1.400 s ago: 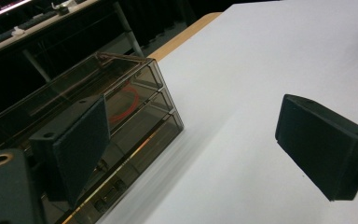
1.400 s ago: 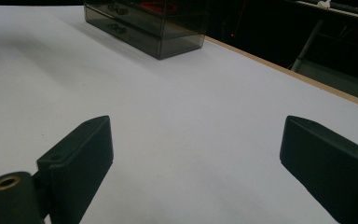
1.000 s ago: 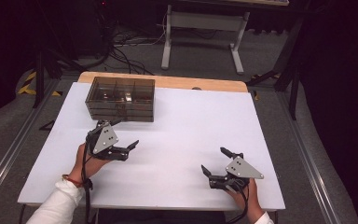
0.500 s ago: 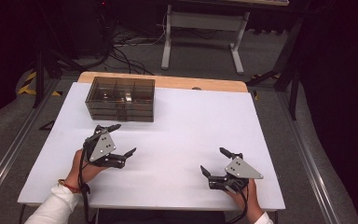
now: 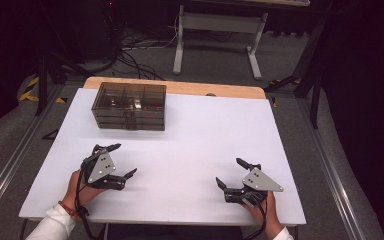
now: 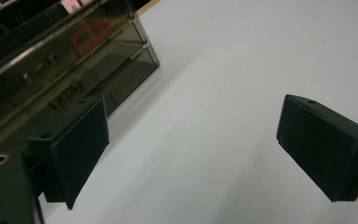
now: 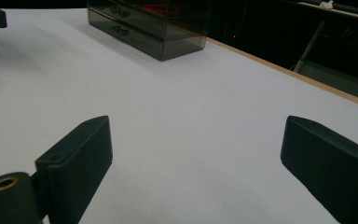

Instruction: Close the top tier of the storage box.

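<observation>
A smoky transparent drawer box (image 5: 129, 106) with small parts inside stands at the back left of the white table (image 5: 205, 135). My left gripper (image 5: 124, 159) is open near the front left, held in a hand, well short of the box. In the left gripper view the box (image 6: 51, 60) lies ahead on the left, beyond the open left gripper (image 6: 200, 149), which has nothing between its jaws. My right gripper (image 5: 228, 171) is open at the front right. In the right gripper view, bare table lies between the jaws of the right gripper (image 7: 200, 158), and the box (image 7: 154, 23) is far ahead.
A wooden strip (image 5: 180, 88) runs along the table's far edge. Behind it stand a white desk frame (image 5: 215, 30) and floor cables (image 5: 135, 50). Metal rails (image 5: 10, 155) flank the table. The tip of a left gripper jaw shows at the upper left of the right gripper view.
My left gripper has drifted a little back toward the front edge and to the left, still open. The right gripper has barely moved.
</observation>
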Demonstrator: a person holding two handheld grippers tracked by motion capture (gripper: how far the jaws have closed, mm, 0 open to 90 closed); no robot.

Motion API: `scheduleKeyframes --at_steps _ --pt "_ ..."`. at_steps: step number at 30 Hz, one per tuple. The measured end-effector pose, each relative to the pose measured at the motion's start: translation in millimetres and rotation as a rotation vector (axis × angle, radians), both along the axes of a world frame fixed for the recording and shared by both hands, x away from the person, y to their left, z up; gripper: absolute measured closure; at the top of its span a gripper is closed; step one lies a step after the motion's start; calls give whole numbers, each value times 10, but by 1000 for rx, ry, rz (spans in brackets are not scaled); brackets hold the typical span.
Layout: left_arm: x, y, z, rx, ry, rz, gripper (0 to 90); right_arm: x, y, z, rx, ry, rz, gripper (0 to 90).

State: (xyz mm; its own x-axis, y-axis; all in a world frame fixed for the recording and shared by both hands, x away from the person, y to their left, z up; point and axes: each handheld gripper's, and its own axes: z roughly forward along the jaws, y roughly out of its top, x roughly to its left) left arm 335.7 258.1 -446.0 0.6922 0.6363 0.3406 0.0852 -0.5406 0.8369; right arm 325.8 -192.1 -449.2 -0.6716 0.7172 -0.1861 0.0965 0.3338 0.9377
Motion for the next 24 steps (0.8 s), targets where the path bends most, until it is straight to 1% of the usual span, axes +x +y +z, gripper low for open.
scheduleKeyframes --at_steps 1,3,4,7,10,13,15,17,19,21,24 --pt "-15 27 -19 5 5 6 97 1 -2 -3 1 1 1 98" --pt "-46 94 -53 -1 22 22 93 -1 -5 -5 -1 -1 4 98" --pt "-71 123 -73 -7 35 33 91 2 -7 -6 1 1 4 97" --pt "-150 222 -111 -25 53 64 87 6 -15 -3 2 1 7 97" --pt "-227 323 -149 -45 83 95 72 10 -16 -2 4 5 7 96" --pt "-297 401 -175 -59 92 120 68 7 -17 -6 7 9 6 96" --pt "-317 434 -187 -61 99 130 64 13 -11 -10 9 17 6 96" --pt "-321 454 -190 -67 103 130 61 21 7 -1 6 14 8 96" --pt "-323 455 -187 -62 100 128 60 32 29 5 4 15 8 96" --pt "-321 457 -195 -66 106 130 60 53 39 -6 1 19 9 96" --pt "-313 470 -207 -59 112 134 59 81 46 -15 3 26 10 97"
